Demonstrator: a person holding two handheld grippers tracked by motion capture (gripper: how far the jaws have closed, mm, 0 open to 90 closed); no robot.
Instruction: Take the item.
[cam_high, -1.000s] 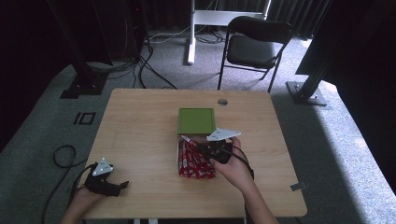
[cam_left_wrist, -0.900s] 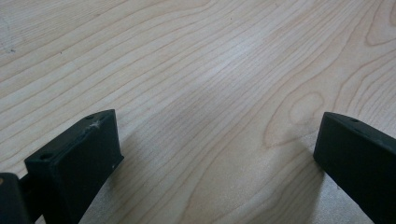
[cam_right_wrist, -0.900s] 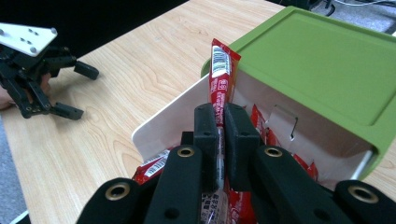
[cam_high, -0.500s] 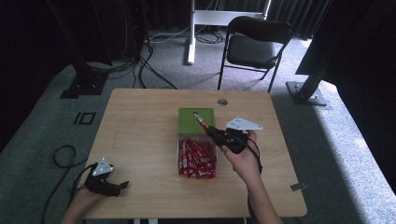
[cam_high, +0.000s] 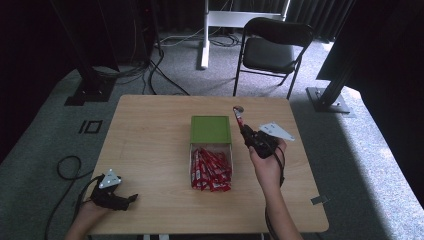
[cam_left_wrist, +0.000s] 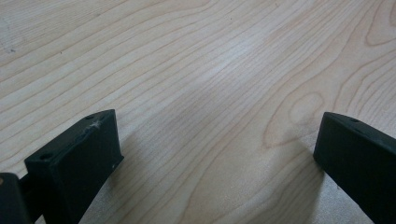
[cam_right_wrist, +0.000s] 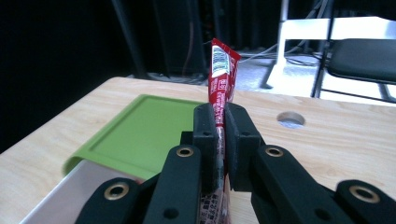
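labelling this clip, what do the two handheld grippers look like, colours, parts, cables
Both are black. The left gripper and right gripper each carry a pale grey three-cornered plate on top. A black cable trails from the left one off the table edge; another runs down along the right forearm. The left jaws are plain blocky pads; the right linkage shows brass-coloured rivets. No sleeves are visible.

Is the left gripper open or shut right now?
Open. The left gripper rests on the table, jaws spread wide, bare wood between them.
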